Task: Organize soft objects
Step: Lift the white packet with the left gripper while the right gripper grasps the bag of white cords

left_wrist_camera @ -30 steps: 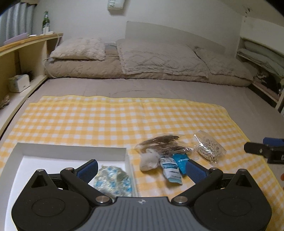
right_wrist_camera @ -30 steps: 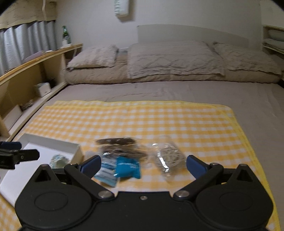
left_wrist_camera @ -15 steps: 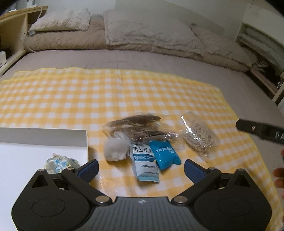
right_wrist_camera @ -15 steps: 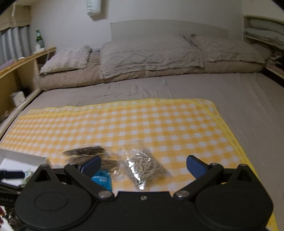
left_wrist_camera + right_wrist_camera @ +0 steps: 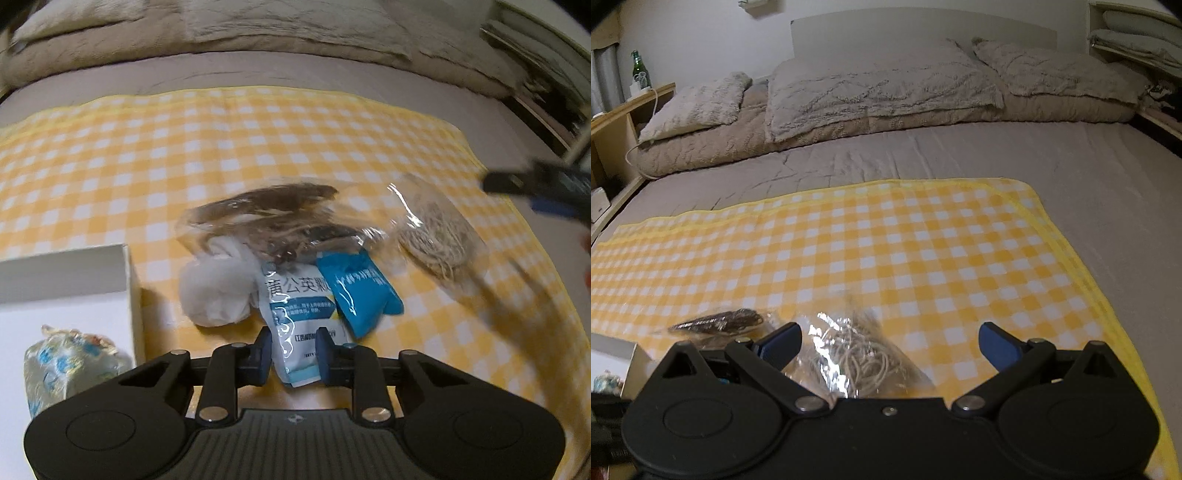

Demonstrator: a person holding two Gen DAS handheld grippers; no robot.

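While the left claw (image 5: 291,354) closes around the white and blue printed sachet (image 5: 295,317), the right claw (image 5: 890,341) hangs spread wide and empty.

On the yellow checked cloth (image 5: 221,147) over the bed, toward its near edge: white open box (image 5: 74,266) holding a blue-patterned clear packet (image 5: 66,365), white crumpled wad (image 5: 218,291), the sachet between jaws just narrowed, pads beside its edges, bright blue pouch (image 5: 358,291), clear bag of dark dried pieces (image 5: 269,214), clear bag of pale strands (image 5: 436,236) under the right claw.
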